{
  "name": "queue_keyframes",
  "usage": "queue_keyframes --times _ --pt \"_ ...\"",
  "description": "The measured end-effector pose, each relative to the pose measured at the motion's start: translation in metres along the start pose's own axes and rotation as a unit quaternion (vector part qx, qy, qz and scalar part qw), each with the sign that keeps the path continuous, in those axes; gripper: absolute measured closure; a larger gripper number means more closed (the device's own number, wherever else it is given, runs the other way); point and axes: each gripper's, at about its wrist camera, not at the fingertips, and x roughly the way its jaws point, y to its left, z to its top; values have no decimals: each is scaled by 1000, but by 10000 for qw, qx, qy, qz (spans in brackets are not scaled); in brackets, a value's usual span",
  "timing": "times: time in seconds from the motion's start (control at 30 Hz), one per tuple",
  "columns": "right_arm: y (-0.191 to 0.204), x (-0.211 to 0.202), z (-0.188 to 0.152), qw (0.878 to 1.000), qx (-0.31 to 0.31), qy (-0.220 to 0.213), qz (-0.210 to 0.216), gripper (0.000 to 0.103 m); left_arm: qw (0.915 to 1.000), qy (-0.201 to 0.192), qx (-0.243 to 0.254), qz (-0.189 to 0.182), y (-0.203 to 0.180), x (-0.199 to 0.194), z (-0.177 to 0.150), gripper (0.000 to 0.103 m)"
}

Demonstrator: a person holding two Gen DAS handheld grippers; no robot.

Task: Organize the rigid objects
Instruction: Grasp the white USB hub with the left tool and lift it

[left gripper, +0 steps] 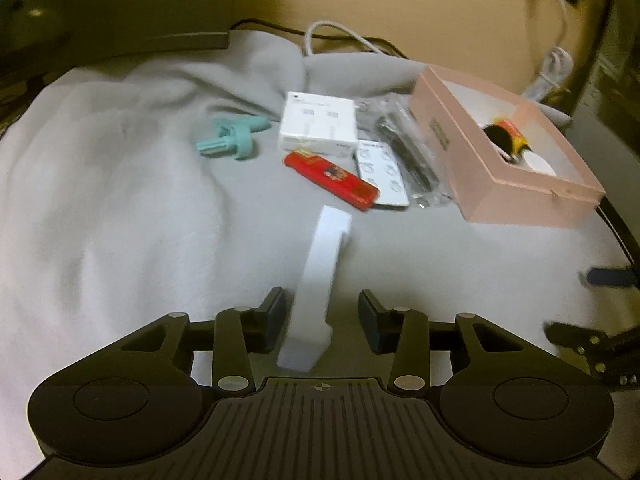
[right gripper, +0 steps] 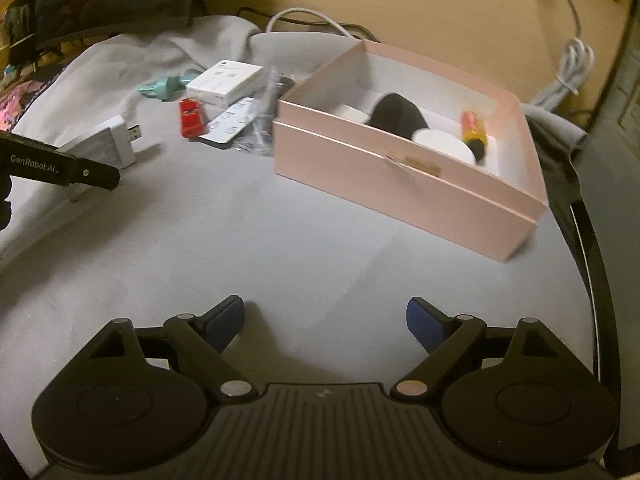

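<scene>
A long white adapter (left gripper: 318,280) with a USB plug lies between the open fingers of my left gripper (left gripper: 322,318); the pads do not touch it. It also shows in the right wrist view (right gripper: 106,142), beside the left gripper's finger (right gripper: 60,166). My right gripper (right gripper: 325,326) is open and empty over bare cloth, in front of the pink box (right gripper: 404,184). The box (left gripper: 472,160) holds a black object (right gripper: 396,114), a white round thing (right gripper: 444,146) and a yellow-red tube (right gripper: 474,126).
On the grey cloth (left gripper: 120,200) lie a red lighter (left gripper: 332,176), a white carton (left gripper: 318,126), a teal plastic part (left gripper: 232,138), a white remote (left gripper: 382,172) and a clear bag with dark parts (left gripper: 404,148). White cables (right gripper: 568,68) lie behind the box.
</scene>
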Motion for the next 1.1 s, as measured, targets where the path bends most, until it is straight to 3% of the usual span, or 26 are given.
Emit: queue_keyframes --times 0.17,0.23,0.4,0.5,0.67,0.87,1.1 --pt "4 -4 -4 10000 -65 14 56 14 9938 98 1074 -271 -34 -4 -12 51" --pt "1 -5 -6 10000 -22 39 86 14 9929 58 1155 -272 -41 -4 -16 51" --pt "-2 -6 -10 9999 62 17 127 14 9988 66 412 -270 -38 -3 -11 51" --pt "-3 -8 -14 9998 61 -12 163 13 9987 38 95 -492 -35 -9 -6 51" --pt "-9 -8 -20 9995 169 -41 259 9 9967 -456 -305 -595 -39 -24 11 51" --pt "-12 -9 -22 9992 170 -60 346 9 9991 -114 -355 191 -58 -1 23 51" --pt "-15 -2 -21 9986 254 -81 454 6 9929 -48 -1095 457 -62 7 21 51"
